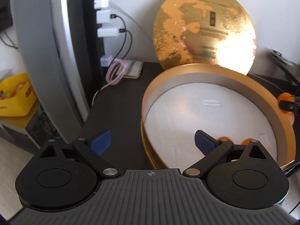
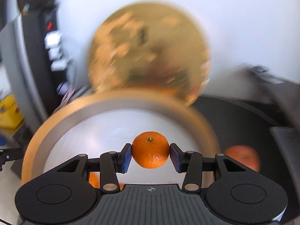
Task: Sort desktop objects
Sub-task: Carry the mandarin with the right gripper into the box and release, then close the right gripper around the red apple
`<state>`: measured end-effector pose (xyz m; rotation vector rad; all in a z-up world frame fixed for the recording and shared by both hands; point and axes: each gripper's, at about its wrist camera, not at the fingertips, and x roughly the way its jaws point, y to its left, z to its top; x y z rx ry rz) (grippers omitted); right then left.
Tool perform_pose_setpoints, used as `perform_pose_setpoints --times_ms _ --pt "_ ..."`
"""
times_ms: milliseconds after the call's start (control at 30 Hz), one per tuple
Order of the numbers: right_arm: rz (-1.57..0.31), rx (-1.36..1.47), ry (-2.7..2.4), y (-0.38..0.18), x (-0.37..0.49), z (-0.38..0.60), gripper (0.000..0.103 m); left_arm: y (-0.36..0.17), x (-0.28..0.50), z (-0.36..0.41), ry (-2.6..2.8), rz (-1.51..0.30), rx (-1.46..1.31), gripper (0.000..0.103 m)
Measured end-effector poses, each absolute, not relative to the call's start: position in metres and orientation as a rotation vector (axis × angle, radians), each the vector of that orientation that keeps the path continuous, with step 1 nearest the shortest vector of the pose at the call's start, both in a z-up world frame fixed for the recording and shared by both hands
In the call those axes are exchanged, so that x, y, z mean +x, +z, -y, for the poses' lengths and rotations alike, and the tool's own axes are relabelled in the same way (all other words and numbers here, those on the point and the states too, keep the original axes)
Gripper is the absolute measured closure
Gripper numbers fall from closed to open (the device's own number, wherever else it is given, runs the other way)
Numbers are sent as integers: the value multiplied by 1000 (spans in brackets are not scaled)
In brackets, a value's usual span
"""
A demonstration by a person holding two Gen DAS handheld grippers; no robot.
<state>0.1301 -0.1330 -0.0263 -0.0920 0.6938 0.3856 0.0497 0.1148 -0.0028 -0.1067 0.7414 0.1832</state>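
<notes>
My right gripper [image 2: 150, 154] is shut on an orange tangerine [image 2: 150, 150], held above the white floor of a round gold box [image 2: 120, 101]. In the left wrist view that same box [image 1: 266, 97] lies open on the dark desk, and the held tangerine [image 1: 285, 101] shows at its right rim. Two more tangerines [image 1: 225, 138] sit inside the box, partly hidden behind my left fingers. My left gripper [image 1: 152, 143] is open and empty over the box's left edge. Another orange fruit [image 2: 243, 156] lies blurred on the desk to the right of the box.
The gold lid [image 1: 204, 30] leans upright against the white wall behind the box. A pink cable coil [image 1: 116, 73] and a small notepad [image 1: 134, 68] lie at the desk's back left, near a power strip with chargers [image 1: 105, 16]. A yellow bin [image 1: 15, 95] stands lower left.
</notes>
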Motion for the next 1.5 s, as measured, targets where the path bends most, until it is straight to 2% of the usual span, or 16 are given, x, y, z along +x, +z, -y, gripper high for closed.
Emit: perform_pose_setpoints --times_ms 233,600,767,867,1000,1367,1500 --pt "-869 -126 465 -67 148 88 59 -10 44 -123 157 -759 -118 4" --pt "-902 -110 458 -62 150 84 56 -11 42 -113 125 -773 -105 4" --pt "-777 -55 415 -31 128 115 39 -8 40 -101 107 -777 -86 4" --pt "-704 -14 357 -15 111 153 33 -5 40 -88 83 -772 -60 4" --pt "-648 24 227 -12 101 202 19 0 44 -61 33 -762 -12 4" --pt "-673 185 19 -60 114 291 17 5 64 33 -163 -743 136 4" --pt "-667 206 35 -78 139 298 9 1 74 48 -167 -761 158 4"
